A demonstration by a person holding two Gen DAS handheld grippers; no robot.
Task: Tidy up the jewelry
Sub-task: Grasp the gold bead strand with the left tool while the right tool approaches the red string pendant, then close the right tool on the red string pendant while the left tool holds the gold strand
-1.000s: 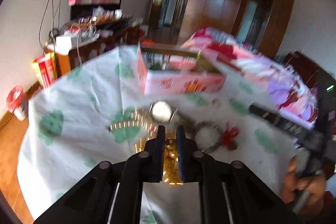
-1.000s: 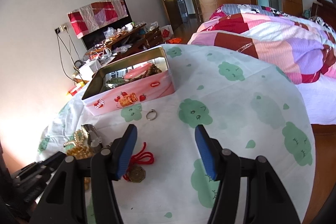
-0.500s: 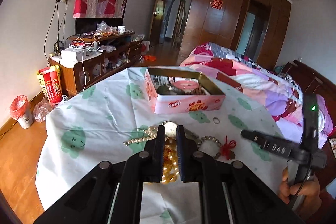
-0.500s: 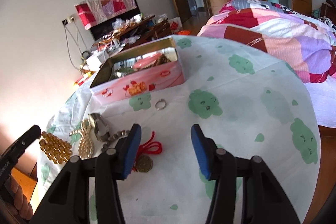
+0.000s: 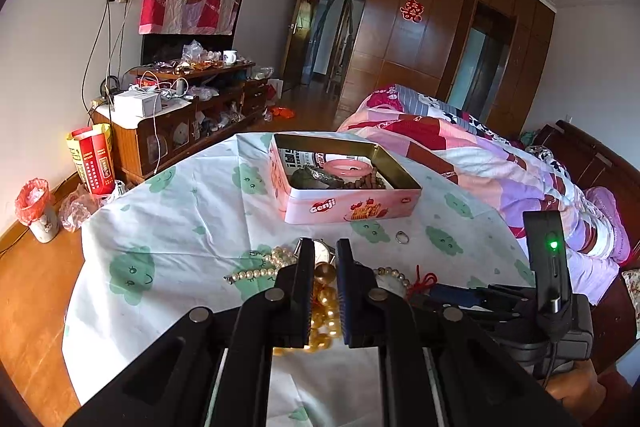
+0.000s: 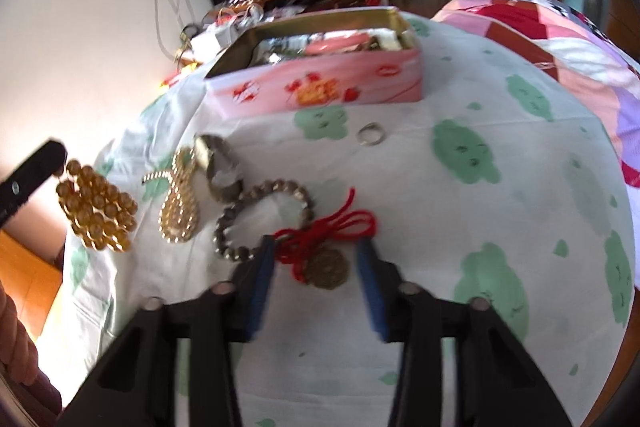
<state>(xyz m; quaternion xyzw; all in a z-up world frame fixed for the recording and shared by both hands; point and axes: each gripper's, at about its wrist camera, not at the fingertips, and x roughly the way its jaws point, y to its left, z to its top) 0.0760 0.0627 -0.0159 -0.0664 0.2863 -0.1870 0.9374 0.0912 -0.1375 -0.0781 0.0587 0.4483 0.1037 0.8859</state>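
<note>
A: Since a second ago the right gripper (image 6: 316,251) has dropped, jaws wide, over the red-cord pendant (image 6: 326,261).

B: The tin (image 5: 340,203) holds some; the left gripper (image 5: 325,267) grips amber beads (image 6: 96,211); pearls (image 6: 178,205), bracelet (image 6: 264,219), watch (image 6: 218,167), ring (image 6: 371,134) remain near.

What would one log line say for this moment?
left gripper: shut on amber bead strand, lifted | right gripper: open around red-cord coin charm | tin: open

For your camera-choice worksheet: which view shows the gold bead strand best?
The right wrist view: the gold bead strand hangs whole from the left gripper, off the cloth. In the left wrist view, the left gripper's fingers hide most of it.
</note>
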